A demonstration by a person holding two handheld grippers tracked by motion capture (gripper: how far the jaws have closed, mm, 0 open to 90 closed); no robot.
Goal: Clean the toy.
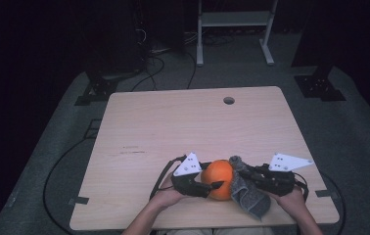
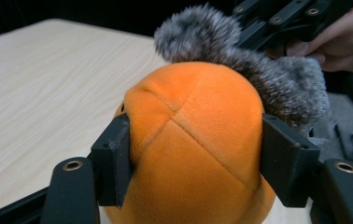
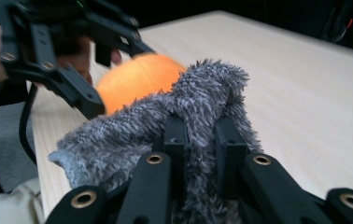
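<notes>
An orange plush ball [image 1: 219, 177] sits near the table's front edge, and my left gripper [image 1: 211, 185] is shut on it. In the left gripper view both black jaws press into the sides of the orange ball [image 2: 194, 140]. A grey fuzzy cloth [image 1: 248, 191] drapes against the ball's right side. My right gripper [image 1: 244, 171] is shut on the cloth. In the right gripper view its jaws pinch a fold of the grey cloth [image 3: 202, 107], with the orange ball [image 3: 139, 79] behind it. The cloth's furry edge [image 2: 240, 60] lies over the ball's top.
The light wooden table [image 1: 183, 127] stretches away bare behind the grippers, with a round cable hole [image 1: 229, 100] near its far edge. A white metal stand [image 1: 234, 29] and black cables lie on the grey floor beyond. The person's hands hold both grippers at the front edge.
</notes>
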